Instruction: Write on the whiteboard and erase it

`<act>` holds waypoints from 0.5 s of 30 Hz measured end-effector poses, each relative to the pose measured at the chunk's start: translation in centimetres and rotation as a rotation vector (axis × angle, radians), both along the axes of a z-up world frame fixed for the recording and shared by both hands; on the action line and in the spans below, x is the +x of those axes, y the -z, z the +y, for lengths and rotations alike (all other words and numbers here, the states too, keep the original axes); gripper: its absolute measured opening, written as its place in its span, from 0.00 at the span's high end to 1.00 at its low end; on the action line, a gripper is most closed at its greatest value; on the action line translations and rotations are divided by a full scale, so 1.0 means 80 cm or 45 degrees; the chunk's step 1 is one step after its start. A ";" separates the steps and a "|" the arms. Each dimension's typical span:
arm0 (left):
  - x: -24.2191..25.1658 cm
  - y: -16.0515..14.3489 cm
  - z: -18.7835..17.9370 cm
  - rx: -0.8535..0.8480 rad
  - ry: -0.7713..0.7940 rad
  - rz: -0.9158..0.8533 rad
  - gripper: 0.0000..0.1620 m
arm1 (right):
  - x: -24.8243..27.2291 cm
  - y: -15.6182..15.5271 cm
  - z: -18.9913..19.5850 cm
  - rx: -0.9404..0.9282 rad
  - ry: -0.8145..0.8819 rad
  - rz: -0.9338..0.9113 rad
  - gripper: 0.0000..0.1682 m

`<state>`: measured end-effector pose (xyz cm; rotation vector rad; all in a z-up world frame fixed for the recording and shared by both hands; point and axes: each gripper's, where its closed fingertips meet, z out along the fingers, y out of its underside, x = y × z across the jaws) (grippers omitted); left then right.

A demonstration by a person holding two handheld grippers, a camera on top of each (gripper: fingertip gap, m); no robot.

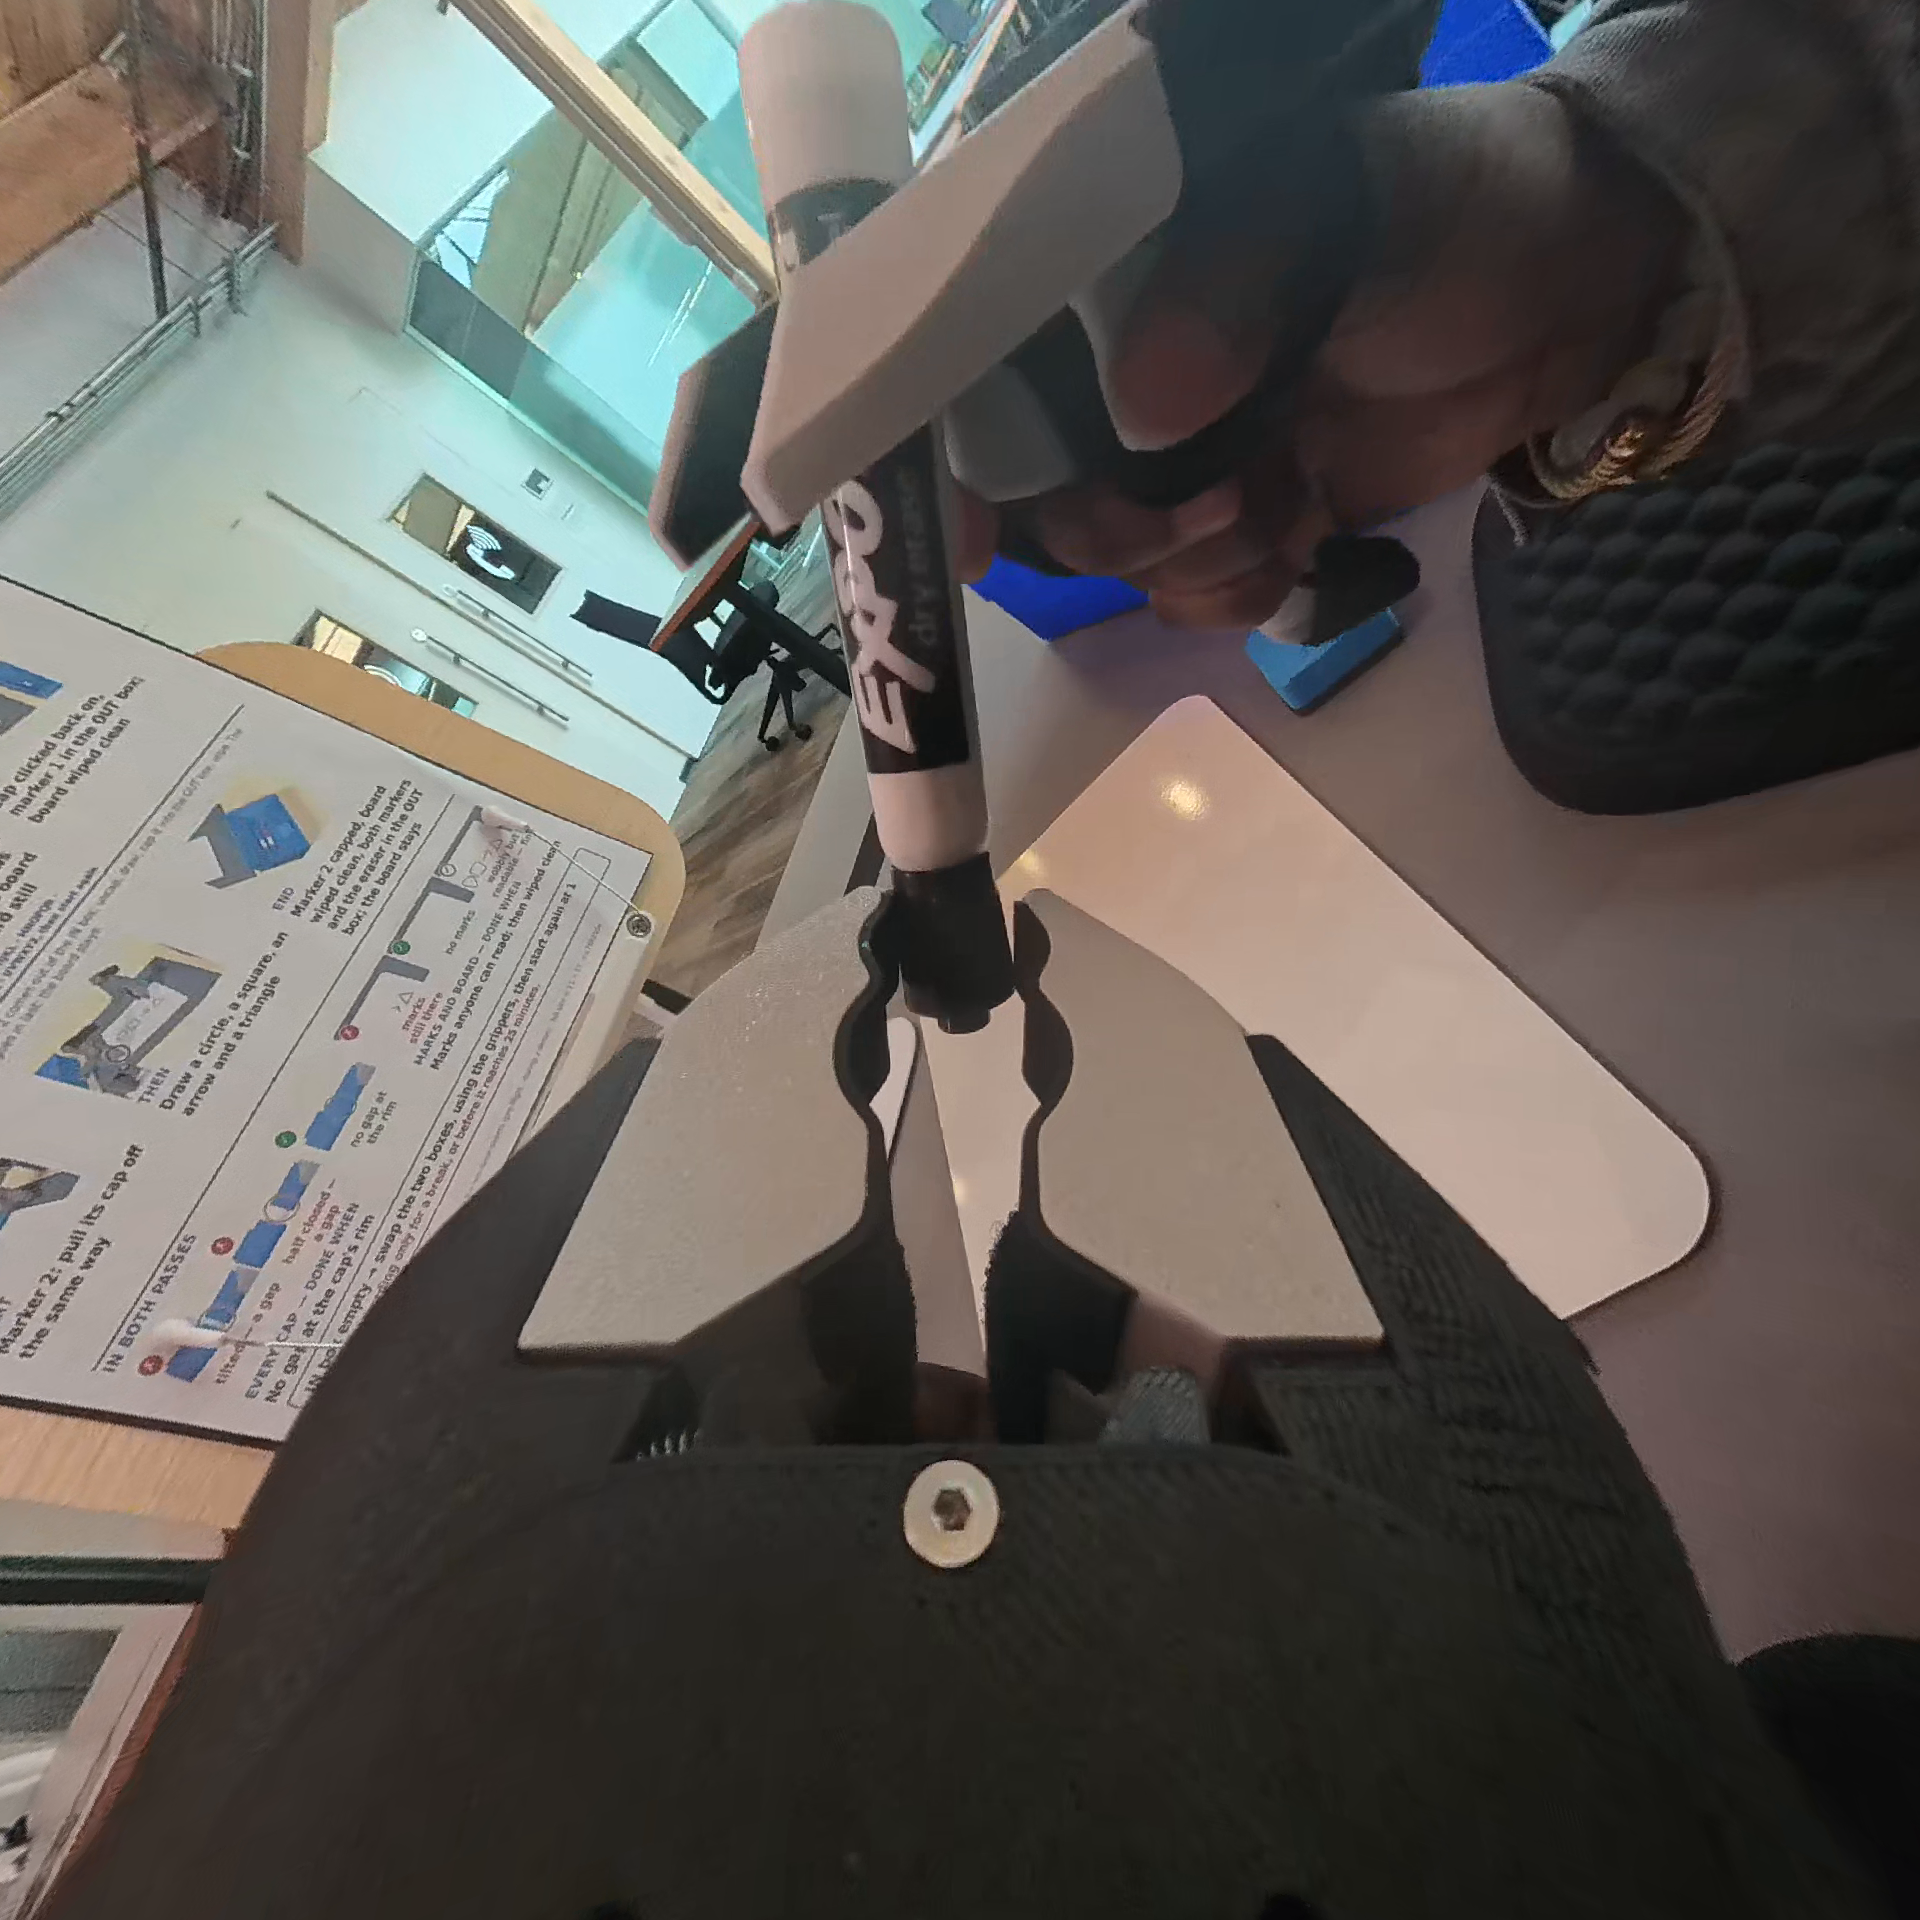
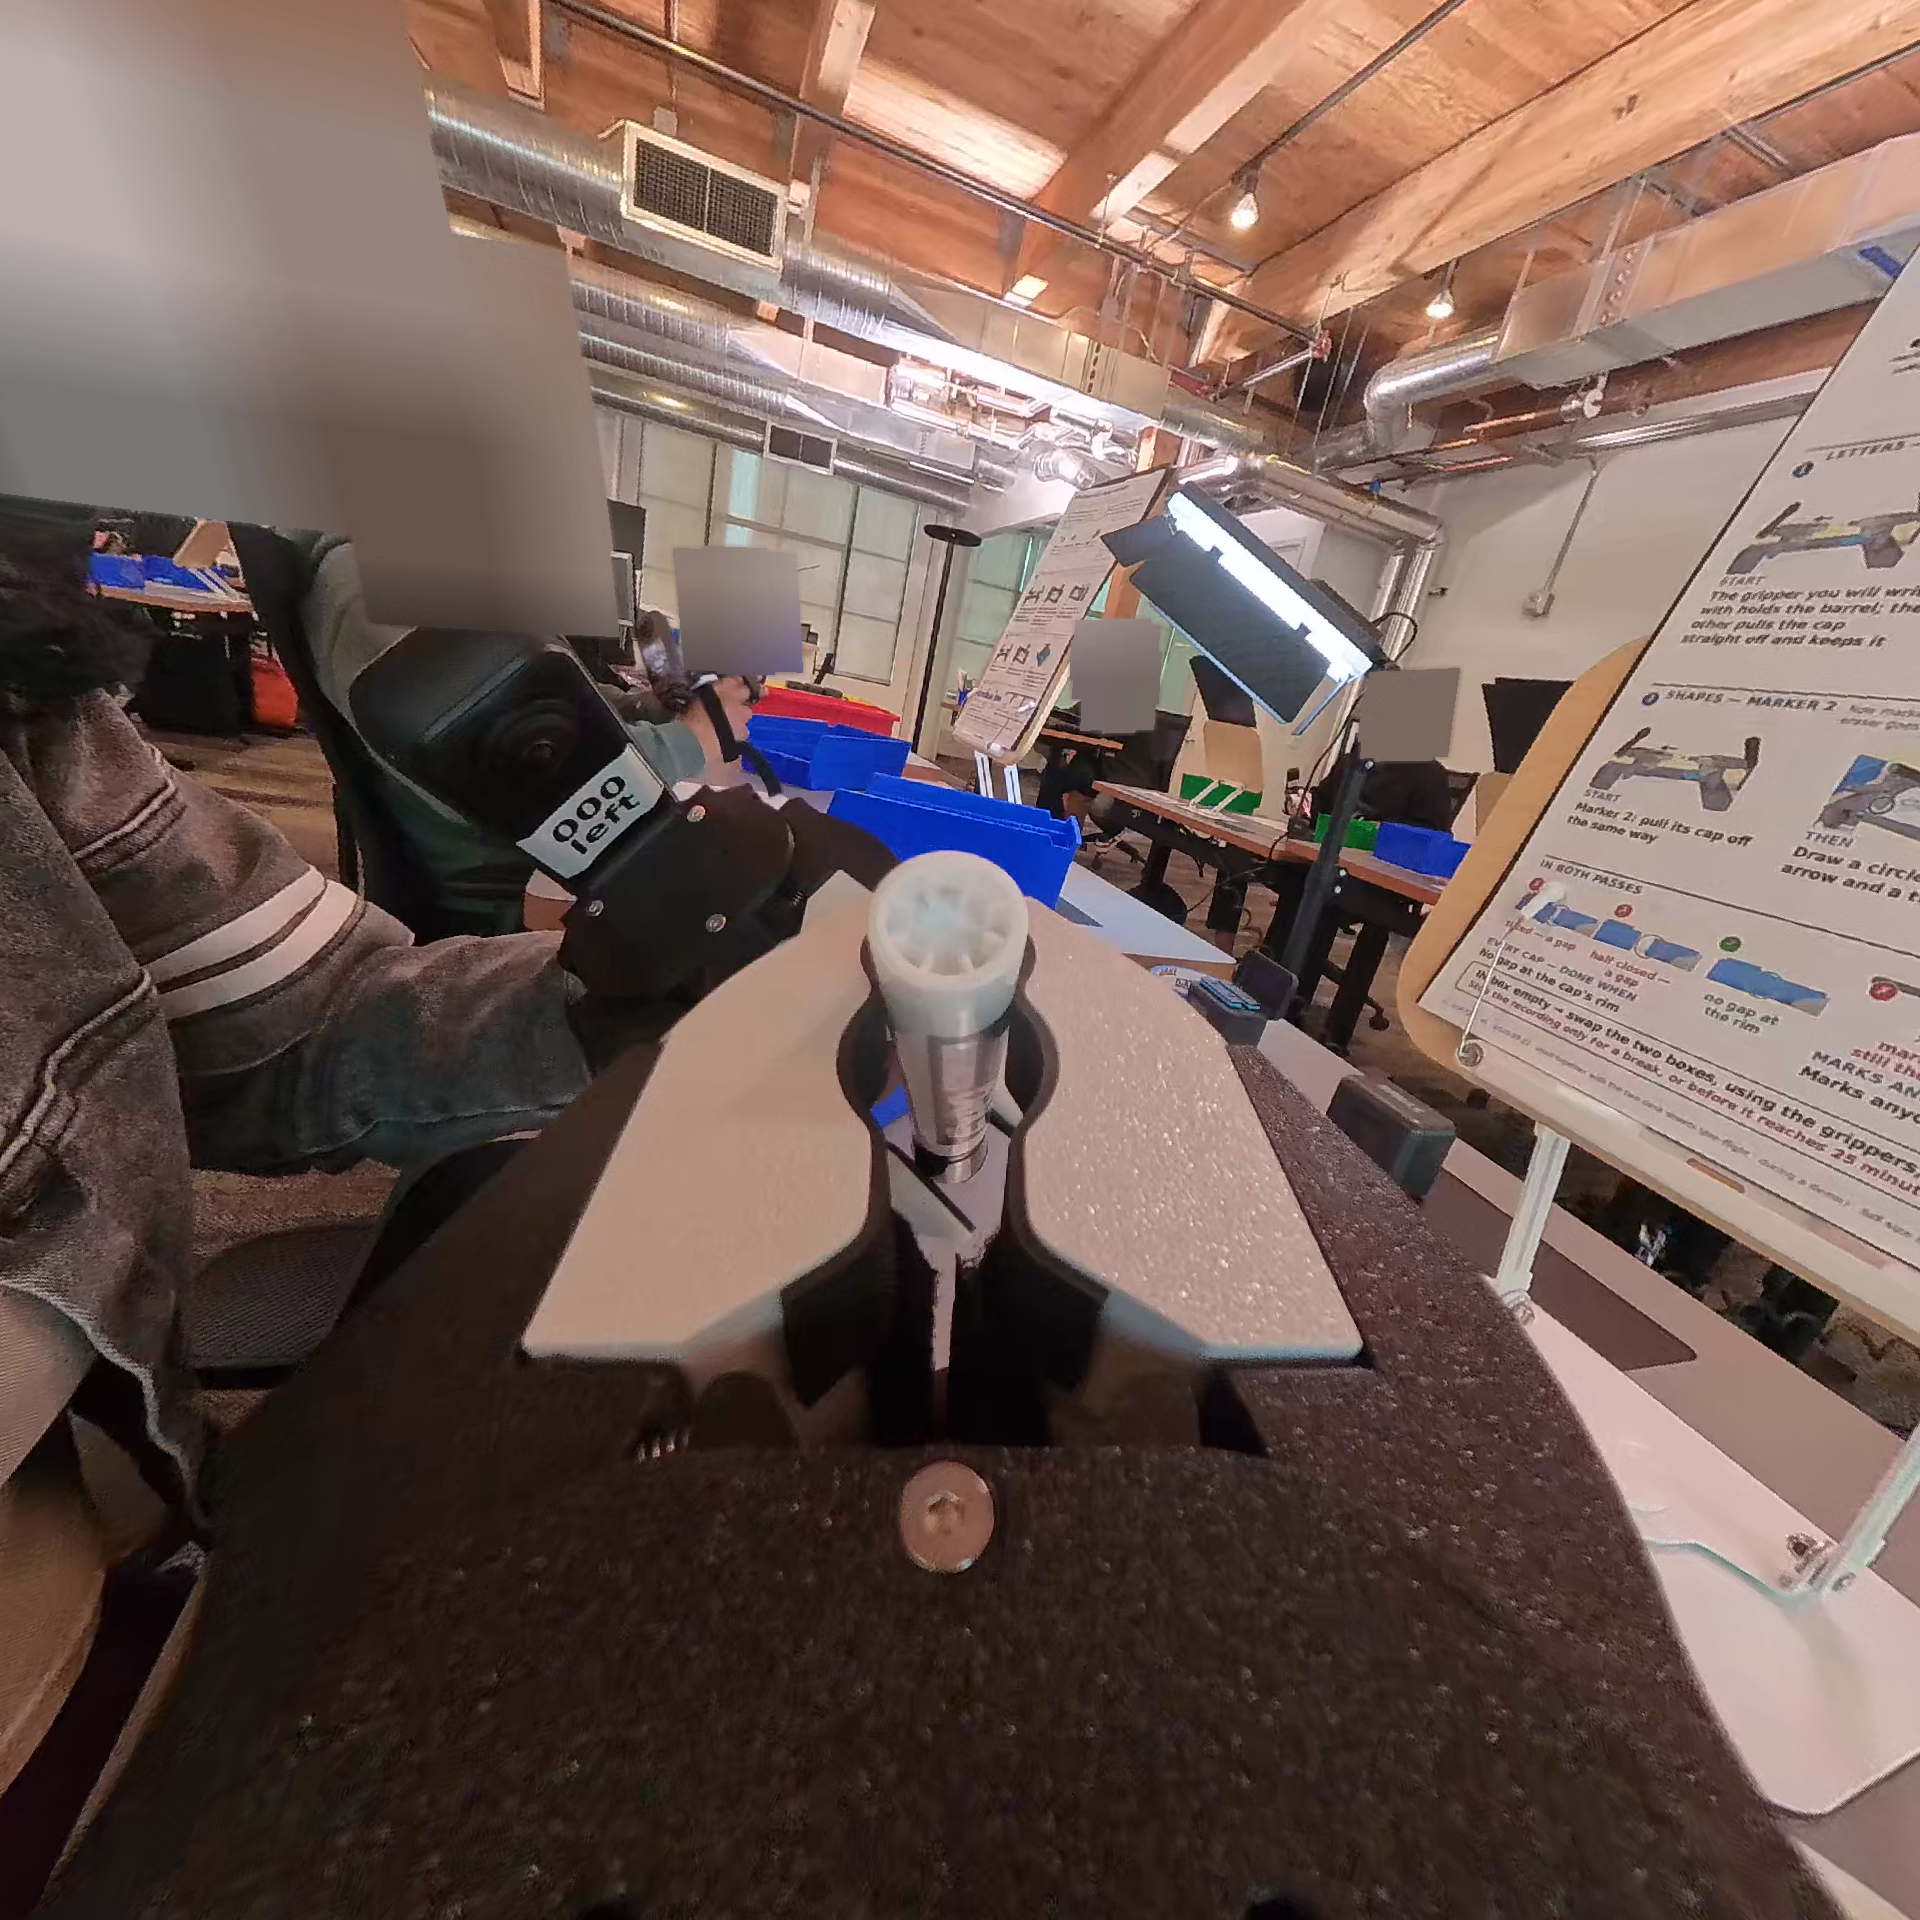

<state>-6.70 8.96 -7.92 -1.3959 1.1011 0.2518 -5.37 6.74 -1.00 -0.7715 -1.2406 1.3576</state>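
A dry-erase marker [image 1: 914, 665] with a white barrel and a black cap [image 1: 951, 951] stands between both grippers. In the left wrist view, my left gripper [image 1: 951, 966] is shut on the cap, low over the small white whiteboard [image 1: 1351, 1039], which shows no marks. My right gripper [image 1: 883, 364] holds the barrel higher up. In the right wrist view, my right gripper [image 2: 945, 1008] is shut on the marker [image 2: 945, 935], seen end-on. The left gripper's camera body [image 2: 582, 769] shows beyond it.
A blue eraser [image 1: 1320, 665] lies on the grey table [image 1: 1662, 935] behind the board. An instruction sheet on a stand [image 1: 312, 987] is to the left, also in the right wrist view [image 2: 1714, 883]. Blue bins [image 2: 956, 821] stand farther back. A person's sleeve [image 2: 208, 935] is at the left. Left tips to right tips: about 7 centimeters.
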 end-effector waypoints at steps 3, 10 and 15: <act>-0.007 0.007 0.002 -0.049 -0.032 0.012 0.88 | -0.003 0.012 0.004 0.005 0.038 -0.049 0.88; 0.003 0.019 -0.002 -0.078 0.001 0.052 0.88 | -0.009 0.024 -0.004 0.089 0.081 -0.126 0.89; 0.018 0.014 -0.020 -0.244 0.159 -0.183 0.88 | 0.007 0.016 -0.020 0.100 0.041 -0.077 0.89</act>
